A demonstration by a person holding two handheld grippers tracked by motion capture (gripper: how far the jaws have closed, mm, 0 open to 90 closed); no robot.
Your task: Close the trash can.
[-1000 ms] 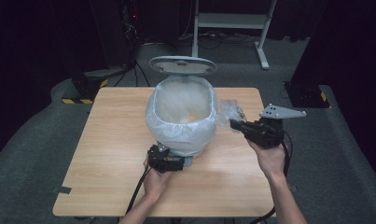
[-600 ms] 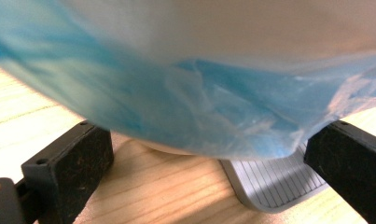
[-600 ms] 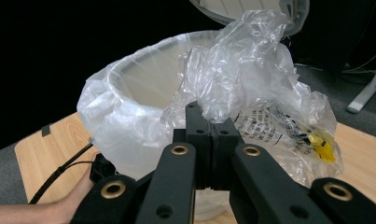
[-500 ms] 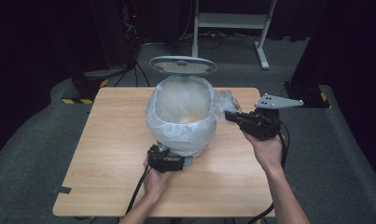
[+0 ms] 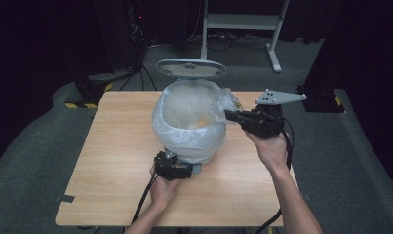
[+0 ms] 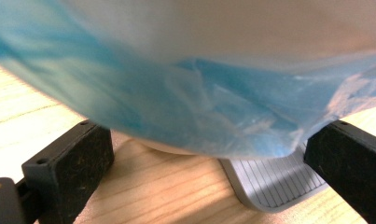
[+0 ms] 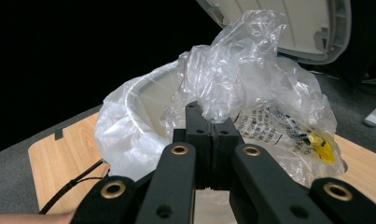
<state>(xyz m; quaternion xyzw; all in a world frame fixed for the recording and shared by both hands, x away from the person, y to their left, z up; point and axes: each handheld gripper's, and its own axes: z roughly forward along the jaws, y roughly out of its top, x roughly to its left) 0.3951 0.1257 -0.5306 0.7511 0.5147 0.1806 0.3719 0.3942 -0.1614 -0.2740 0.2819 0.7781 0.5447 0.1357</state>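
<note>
Lifted up and back: my right gripper (image 5: 229, 115), pinching the bag edge (image 7: 232, 79).

Bag (image 5: 184, 134) lines the bin (image 5: 191, 68) at table centre, left of that gripper; left gripper (image 5: 185, 171) spread at its base.

Black grippers (image 5: 230, 116) — brass-ringed screw holes, grey three-cornered plate, trailing black cables.

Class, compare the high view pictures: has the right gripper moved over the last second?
Yes. The right gripper, shut on the clear plastic bag's edge, has moved up the picture, away from the wooden table's near edge.
</note>
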